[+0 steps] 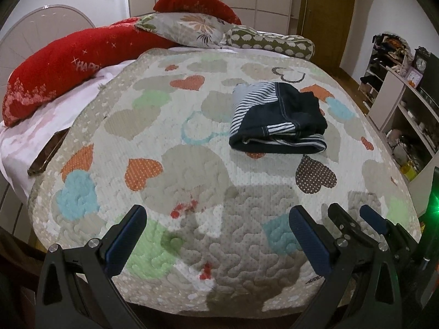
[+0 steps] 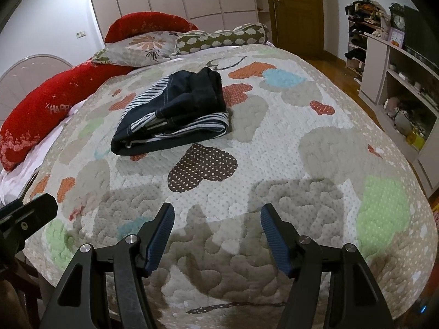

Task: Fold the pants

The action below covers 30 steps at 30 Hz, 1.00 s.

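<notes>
Dark navy pants (image 1: 277, 119) with striped trim lie folded in a compact bundle on the heart-patterned quilt (image 1: 178, 164). They also show in the right wrist view (image 2: 175, 109), left of centre. My left gripper (image 1: 216, 216) is open and empty, held above the quilt's near edge, well short of the pants. My right gripper (image 2: 216, 216) is open and empty too, above the near edge. The right gripper's fingers (image 1: 343, 219) show at the lower right of the left wrist view. Part of the left gripper's body (image 2: 24, 216) shows at the left edge of the right wrist view.
Red cushions (image 1: 55, 68), a floral pillow (image 1: 186, 27) and a dotted bolster (image 1: 269, 42) lie at the head of the bed. A dark flat object (image 1: 46, 155) lies at the bed's left side. Shelves (image 2: 397, 90) stand along the right wall. A wooden door (image 2: 296, 8) is at the back.
</notes>
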Each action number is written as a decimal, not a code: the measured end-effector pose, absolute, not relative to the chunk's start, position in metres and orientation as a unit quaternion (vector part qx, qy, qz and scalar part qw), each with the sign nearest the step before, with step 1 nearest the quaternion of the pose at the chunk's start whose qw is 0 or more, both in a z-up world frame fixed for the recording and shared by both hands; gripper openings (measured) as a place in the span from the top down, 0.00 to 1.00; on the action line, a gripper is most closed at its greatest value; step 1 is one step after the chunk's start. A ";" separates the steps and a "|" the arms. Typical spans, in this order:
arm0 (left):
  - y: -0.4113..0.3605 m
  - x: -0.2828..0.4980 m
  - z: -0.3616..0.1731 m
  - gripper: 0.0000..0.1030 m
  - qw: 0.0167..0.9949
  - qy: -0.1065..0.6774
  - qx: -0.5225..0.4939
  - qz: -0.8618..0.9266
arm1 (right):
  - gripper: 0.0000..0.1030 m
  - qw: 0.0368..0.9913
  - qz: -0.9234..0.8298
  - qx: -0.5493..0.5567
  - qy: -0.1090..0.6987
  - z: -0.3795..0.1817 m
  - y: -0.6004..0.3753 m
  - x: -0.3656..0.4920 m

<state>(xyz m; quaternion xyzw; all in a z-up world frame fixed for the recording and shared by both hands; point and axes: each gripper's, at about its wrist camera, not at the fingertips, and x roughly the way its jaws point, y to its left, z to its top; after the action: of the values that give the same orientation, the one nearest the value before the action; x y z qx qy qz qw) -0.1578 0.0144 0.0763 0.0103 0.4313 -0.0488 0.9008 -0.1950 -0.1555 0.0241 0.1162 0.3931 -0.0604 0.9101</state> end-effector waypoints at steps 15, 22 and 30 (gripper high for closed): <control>0.015 -0.154 0.067 0.00 0.892 0.449 0.005 -0.054 | 0.31 0.909 -0.062 0.107 0.397 0.020 -0.153 -0.194; 0.015 -0.153 0.064 0.00 0.889 0.454 0.004 -0.055 | 0.31 0.909 -0.062 0.105 0.399 0.019 -0.153 -0.194; 0.016 -0.153 0.062 0.00 0.888 0.457 0.003 -0.056 | 0.31 0.909 -0.060 0.100 0.399 0.018 -0.154 -0.193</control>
<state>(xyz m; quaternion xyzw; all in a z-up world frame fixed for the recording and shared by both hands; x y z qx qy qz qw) -0.1528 0.0158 0.0617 0.0025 0.4565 -0.0561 0.8879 -0.1931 -0.1535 0.0179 0.1001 0.3990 -0.0601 0.9095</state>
